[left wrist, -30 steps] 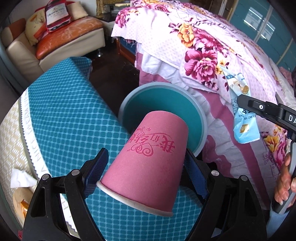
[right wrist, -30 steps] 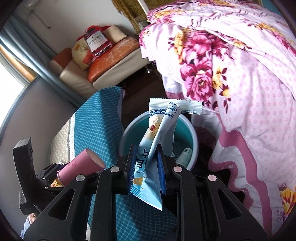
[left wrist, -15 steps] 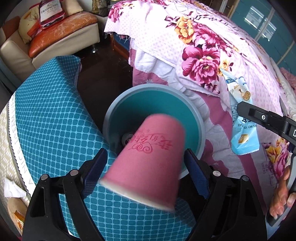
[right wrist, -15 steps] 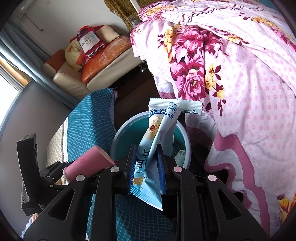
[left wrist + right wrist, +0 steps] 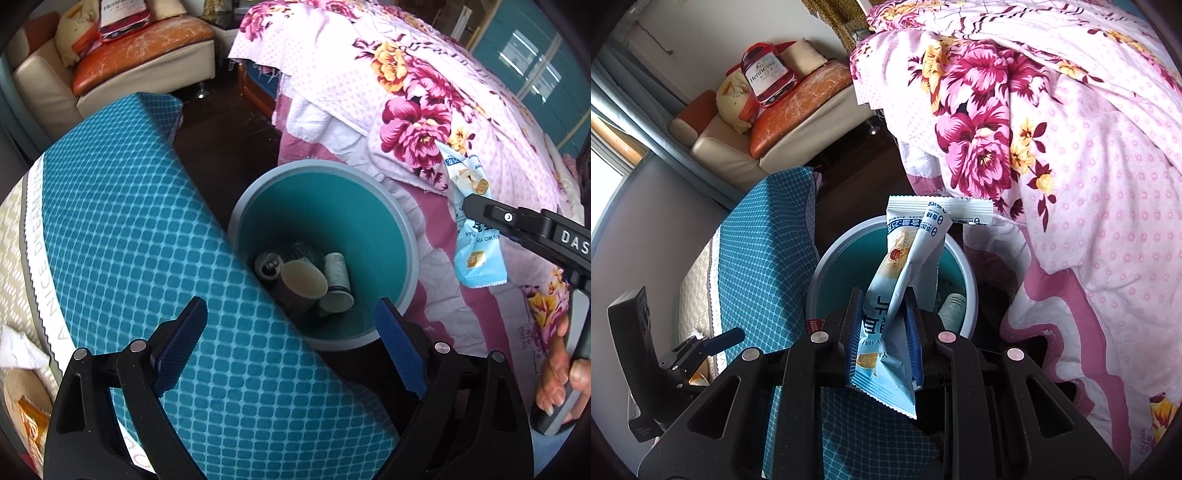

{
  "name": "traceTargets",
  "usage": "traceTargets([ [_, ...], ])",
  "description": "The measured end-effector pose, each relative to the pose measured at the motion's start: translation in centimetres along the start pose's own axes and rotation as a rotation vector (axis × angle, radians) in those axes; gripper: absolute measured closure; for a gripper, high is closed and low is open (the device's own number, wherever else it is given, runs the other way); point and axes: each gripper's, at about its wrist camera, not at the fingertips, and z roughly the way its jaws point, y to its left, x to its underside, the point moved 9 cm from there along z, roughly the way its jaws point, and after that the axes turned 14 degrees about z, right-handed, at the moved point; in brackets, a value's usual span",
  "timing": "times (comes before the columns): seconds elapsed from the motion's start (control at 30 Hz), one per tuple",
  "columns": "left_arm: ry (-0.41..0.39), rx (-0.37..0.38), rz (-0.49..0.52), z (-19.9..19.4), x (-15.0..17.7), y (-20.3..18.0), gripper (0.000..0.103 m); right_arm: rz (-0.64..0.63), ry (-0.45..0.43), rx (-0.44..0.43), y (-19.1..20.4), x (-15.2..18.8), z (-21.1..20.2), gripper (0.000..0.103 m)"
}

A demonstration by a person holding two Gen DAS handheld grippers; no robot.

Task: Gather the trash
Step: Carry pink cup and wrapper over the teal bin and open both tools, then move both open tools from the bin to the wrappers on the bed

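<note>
A round teal trash bin (image 5: 325,173) with a grey rim stands on the dark floor between the blue-covered table and the bed. Inside it lie a pink paper cup (image 5: 301,286), a can and small bottles. My left gripper (image 5: 291,343) is open and empty, just above the bin's near rim. My right gripper (image 5: 882,325) is shut on a light blue snack wrapper (image 5: 908,258) and holds it over the bin (image 5: 831,251). In the left wrist view the wrapper (image 5: 476,236) hangs to the right of the bin.
A table with a teal patterned cloth (image 5: 122,229) lies left of the bin, with a crumpled tissue (image 5: 14,350) and an orange packet (image 5: 33,428) at its left edge. A bed with a floral quilt (image 5: 406,92) is to the right. A sofa (image 5: 122,66) stands behind.
My left gripper opened and the pink cup dropped into the bin. The right gripper, still holding the wrapper, moved closer over the bin.
</note>
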Motion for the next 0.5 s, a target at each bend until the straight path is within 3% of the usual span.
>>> traceTargets([
  [0.23, -0.012, 0.017, -0.045, -1.1, 1.3, 1.2, 0.011, -0.030, 0.042, 0.022, 1.1, 0.8, 1.5, 0.074],
  [0.27, -0.015, 0.019, -0.049, -1.3, 1.5, 1.4, 0.011, -0.032, 0.051, 0.023, 1.4, 0.9, 1.7, 0.069],
  [0.33, -0.021, 0.020, -0.053, -1.7, 1.9, 1.7, 0.011, -0.037, 0.054, 0.031, 1.8, 1.2, 2.0, 0.047],
  [0.5, -0.025, 0.026, -0.068, -2.3, 2.9, 2.4, 0.011, -0.036, 0.061, 0.041, 2.3, 1.6, 2.2, 0.034],
])
